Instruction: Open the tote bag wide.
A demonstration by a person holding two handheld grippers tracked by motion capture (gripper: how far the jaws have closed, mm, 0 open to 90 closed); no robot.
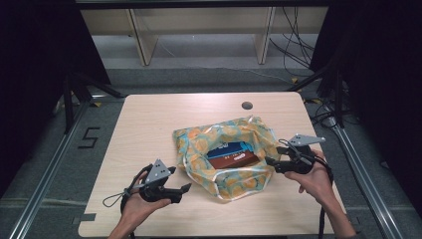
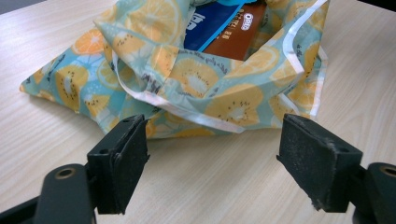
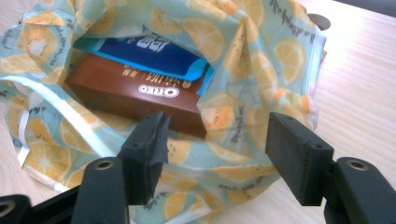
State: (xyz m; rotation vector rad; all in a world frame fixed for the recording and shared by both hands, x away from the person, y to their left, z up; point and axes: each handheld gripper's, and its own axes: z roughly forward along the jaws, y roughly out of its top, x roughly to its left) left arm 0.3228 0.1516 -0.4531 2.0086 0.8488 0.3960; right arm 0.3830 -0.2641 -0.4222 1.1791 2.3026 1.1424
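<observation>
- The left gripper (image 1: 185, 188) is close to the near edge of the table (image 1: 149, 119), toward the near left corner. A hand (image 1: 137, 206) holds it from below.
- Its jaws are wide apart and hold nothing. In the left gripper view there is bare wood between them.
- This gripper sits just in front of the bag (image 1: 226, 152) and does not touch it. Its jaws point at the bag's near left side.
- The right gripper (image 1: 270, 160) is by the right edge of the table, a bit farther back. A hand (image 1: 316, 181) holds it too.
- Its jaws are spread apart as well and do not pinch anything. In the right gripper view the bag's cloth lies under and between them, loose.
- The bag lies in the middle of the table, a little toward the right. It is light blue with orange slices and kiwi slices on it, and has a white trim.
- The bag's mouth is open and faces up.
- Inside the bag is a brown box (image 3: 135, 95) with the word OREO on it.
- A blue packet (image 3: 154, 58) lies on the box, toward the far side.
- Near the far edge of the table is a small round hole (image 1: 247, 105).
</observation>
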